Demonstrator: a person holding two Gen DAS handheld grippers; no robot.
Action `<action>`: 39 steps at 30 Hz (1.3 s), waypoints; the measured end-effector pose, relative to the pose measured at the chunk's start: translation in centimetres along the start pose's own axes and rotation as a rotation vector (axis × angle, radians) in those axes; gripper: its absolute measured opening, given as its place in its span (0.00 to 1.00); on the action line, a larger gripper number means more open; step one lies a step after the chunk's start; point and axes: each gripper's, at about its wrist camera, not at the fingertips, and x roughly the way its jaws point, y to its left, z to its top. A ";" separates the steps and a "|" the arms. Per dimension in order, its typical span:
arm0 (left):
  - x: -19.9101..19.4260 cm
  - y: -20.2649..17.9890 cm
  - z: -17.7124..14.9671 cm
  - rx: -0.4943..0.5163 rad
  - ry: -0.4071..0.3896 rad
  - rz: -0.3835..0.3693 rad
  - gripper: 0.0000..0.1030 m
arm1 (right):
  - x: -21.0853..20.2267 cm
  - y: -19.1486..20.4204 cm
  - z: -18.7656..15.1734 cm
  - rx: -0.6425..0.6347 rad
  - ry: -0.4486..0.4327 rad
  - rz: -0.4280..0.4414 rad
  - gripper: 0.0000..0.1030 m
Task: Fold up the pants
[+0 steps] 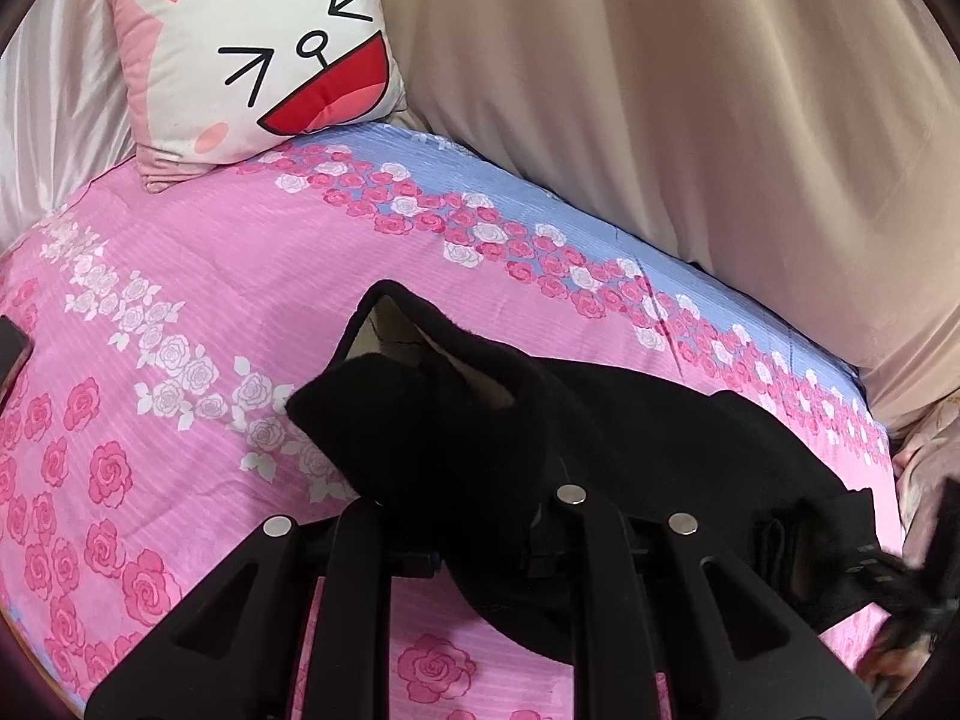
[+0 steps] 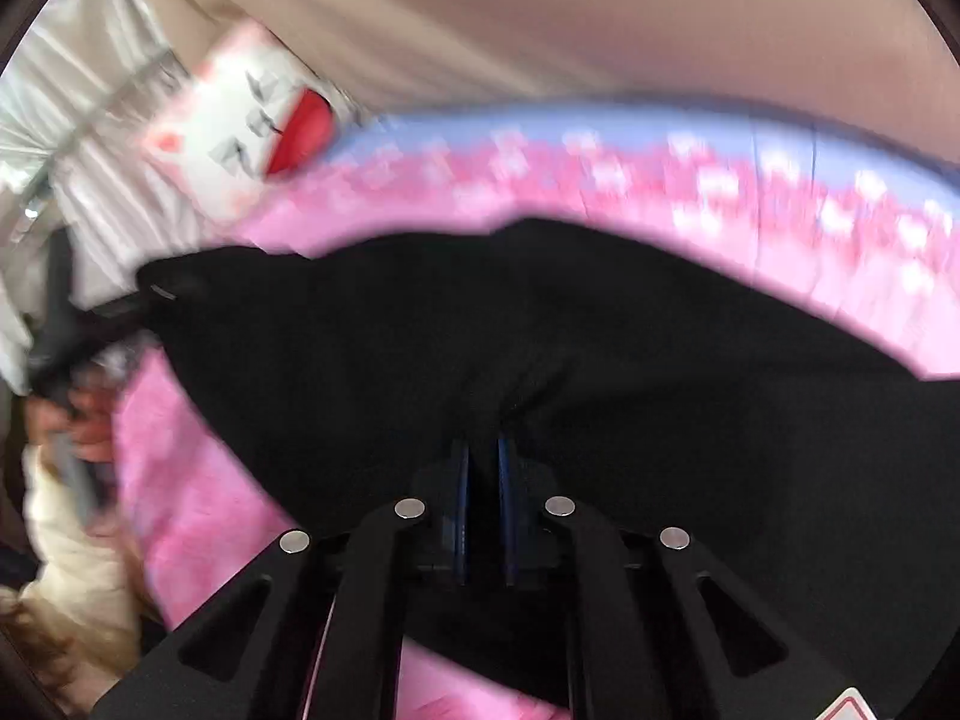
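The black pants (image 1: 630, 420) lie across the pink rose-print bed (image 1: 198, 276), toward its near edge, with both grippers pinching cloth. The left gripper (image 1: 480, 516) has its fingers together on a bunched fold of the fabric, which drapes over them and hides the tips; the open end beside it shows a pale lining. The right gripper (image 2: 485, 450) is clamped on a pleat of the pants, its two blue-edged fingers nearly touching with cloth gathered between them. This view is smeared, so the far cloth edge is hard to read. The step looks like carrying one end over to make a fold: keep both pinches firm, lift level so the cloth stays taut between the hands, and lay the edges together before letting go. The long axis of the pants runs roughly along the bed's near edge, the open end toward the corner with the cat-face cushion (image 1: 258, 54)
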 end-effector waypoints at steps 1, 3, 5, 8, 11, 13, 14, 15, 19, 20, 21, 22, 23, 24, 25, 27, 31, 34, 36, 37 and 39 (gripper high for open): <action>0.0 -0.1 0.0 0.008 -0.003 0.001 0.16 | -0.8 0.6 0.1 -0.034 -0.004 0.001 0.14; 0.0 -0.3 -0.1 0.018 -0.008 0.003 0.16 | 0.6 1.5 -0.5 -0.093 0.070 0.001 0.34; 0.0 -0.4 -0.2 0.023 -0.014 0.004 0.16 | 3.1 1.8 -2.2 -0.125 0.175 -0.019 0.39; -0.1 -0.3 -0.3 0.025 -0.015 -0.002 0.16 | 3.1 2.5 -2.7 -0.120 0.131 -0.006 0.56; -0.3 -0.6 -0.3 0.039 -0.025 0.005 0.16 | 4.6 3.2 -2.1 -0.130 0.120 -0.071 0.54; -0.4 -0.9 -0.2 0.043 -0.030 0.006 0.16 | 5.6 3.5 -1.8 -0.153 0.091 -0.170 0.22; -0.5 -0.9 -0.1 0.043 -0.032 0.002 0.16 | 5.5 3.2 -1.5 -0.116 0.073 -0.175 0.18; -0.7 -1.1 0.1 0.047 -0.035 -0.002 0.16 | 5.1 2.9 -1.3 -0.081 0.063 -0.155 0.11; -1.5 -2.0 0.6 0.082 -0.056 -0.014 0.16 | 0.5 1.4 1.0 0.021 -0.117 -0.139 0.03; -1.8 -2.4 0.6 0.091 -0.062 -0.018 0.16 | -0.1 1.2 1.7 0.036 -0.145 -0.125 0.03; -2.2 -2.9 0.7 0.105 -0.071 -0.023 0.16 | 0.1 1.1 2.2 0.038 -0.149 -0.127 0.03; -2.5 -3.2 0.8 0.113 -0.078 -0.031 0.16 | 1.4 1.0 2.5 0.028 -0.119 -0.139 0.04; -2.8 -3.5 0.8 0.121 -0.085 -0.036 0.16 | 3.9 0.7 2.4 0.018 -0.049 -0.151 0.04; -3.2 -4.0 0.9 0.134 -0.093 -0.041 0.16 | 5.8 0.4 2.1 0.020 0.014 -0.153 0.05; -3.6 -4.2 1.0 0.145 -0.101 -0.042 0.16 | 6.8 0.0 1.4 0.046 0.036 -0.137 0.07; -4.0 -4.3 1.0 0.149 -0.106 -0.036 0.16 | 4.8 -0.1 0.9 0.074 -0.009 -0.117 0.14; -3.8 -4.5 0.5 0.169 -0.101 -0.016 0.17 | 2.6 0.3 0.4 0.074 -0.003 -0.078 0.50; -3.5 -4.6 0.1 0.178 -0.099 0.003 0.17 | 4.7 1.3 -0.6 0.036 0.082 -0.106 0.50; -3.7 -4.5 0.0 0.178 -0.102 -0.004 0.17 | 5.5 2.1 -1.4 0.001 0.075 -0.151 0.47; -3.8 -4.5 0.0 0.177 -0.105 -0.009 0.17 | 6.0 2.7 -1.6 -0.045 0.054 -0.201 0.37; -4.0 -4.4 0.1 0.175 -0.110 -0.019 0.17 | 6.3 3.0 -1.7 -0.087 0.031 -0.263 0.17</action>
